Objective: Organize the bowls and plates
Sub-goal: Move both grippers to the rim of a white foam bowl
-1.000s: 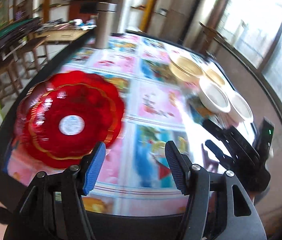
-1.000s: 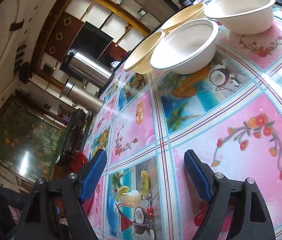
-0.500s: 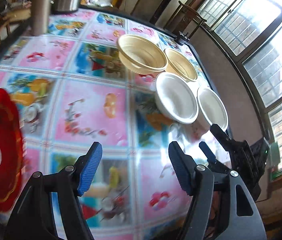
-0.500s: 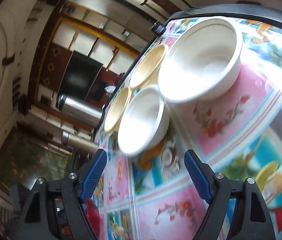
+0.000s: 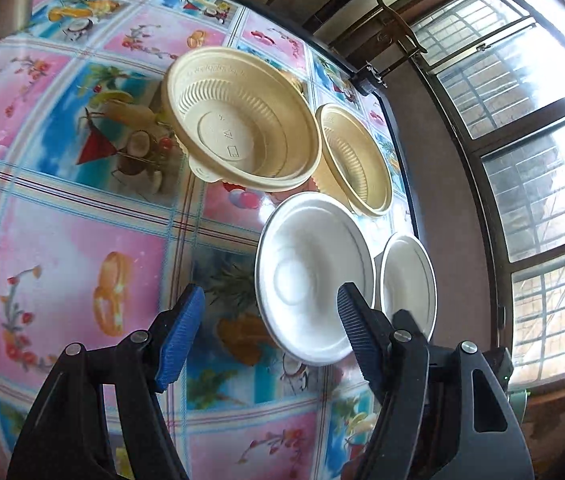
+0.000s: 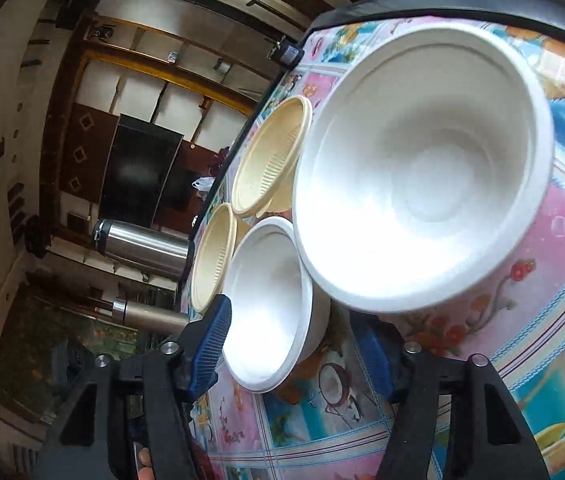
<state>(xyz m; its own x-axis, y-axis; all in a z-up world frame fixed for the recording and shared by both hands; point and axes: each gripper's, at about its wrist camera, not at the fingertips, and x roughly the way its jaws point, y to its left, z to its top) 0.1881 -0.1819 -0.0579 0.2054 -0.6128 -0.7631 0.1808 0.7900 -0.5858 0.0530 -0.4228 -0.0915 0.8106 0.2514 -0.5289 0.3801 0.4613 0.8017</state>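
four bowls sit upright in a tight cluster near one edge of the table, which is covered in a glossy cloth of pink and blue fruit-and-flower squares. in the left wrist view the large tan bowl with ribbed walls lies farthest in, the smaller tan bowl just beside it toward the table's edge, their rims seeming to overlap. nearer the camera the larger white bowl sits just beside the smaller white bowl; whether their rims touch is hard to tell from here.

the left tool hovers above the table with its blue-padded fingers spread wide and nothing between them; its right pad shows in front of the larger white bowl's rim.

the right tool has its fingers likewise wide apart and empty, low over the cloth, with one white bowl framed between them and the other white bowl filling the view close above. beyond the table stand a steel flask, a dark screen in a wooden wall unit, and barred windows.
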